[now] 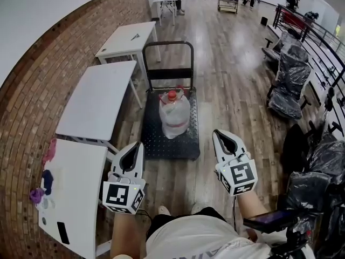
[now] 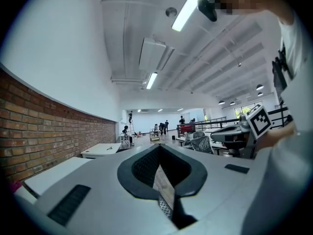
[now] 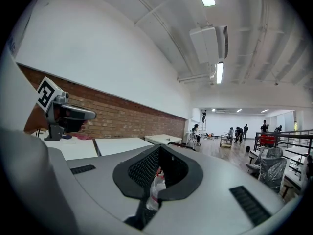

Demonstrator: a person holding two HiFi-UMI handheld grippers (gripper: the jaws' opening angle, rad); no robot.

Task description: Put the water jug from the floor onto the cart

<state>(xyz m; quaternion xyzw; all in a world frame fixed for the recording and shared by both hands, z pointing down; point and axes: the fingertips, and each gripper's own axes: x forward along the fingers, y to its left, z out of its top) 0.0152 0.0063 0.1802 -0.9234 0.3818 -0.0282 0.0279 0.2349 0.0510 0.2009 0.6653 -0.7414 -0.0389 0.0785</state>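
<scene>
A clear water jug [image 1: 174,115] with a red cap [image 1: 172,95] stands upright on the black deck of the cart [image 1: 153,140], close to the cart's handle [image 1: 168,43]. In the head view both grippers are held near my body, short of the cart's near edge and apart from the jug. My left gripper [image 1: 138,144] is shut and holds nothing. So is my right gripper [image 1: 216,134]. In the right gripper view the jug [image 3: 156,185] shows through the hollow behind the meeting jaws [image 3: 160,151]. The left gripper view shows its jaws [image 2: 159,148] closed, with bare floor beyond.
White tables [image 1: 97,99] line the brick wall [image 1: 32,90] on the left, one [image 1: 75,193] right beside my left gripper. Chairs wrapped in plastic [image 1: 291,85] and a railing [image 1: 318,42] run along the right. People stand at the far end of the wooden floor [image 1: 232,74].
</scene>
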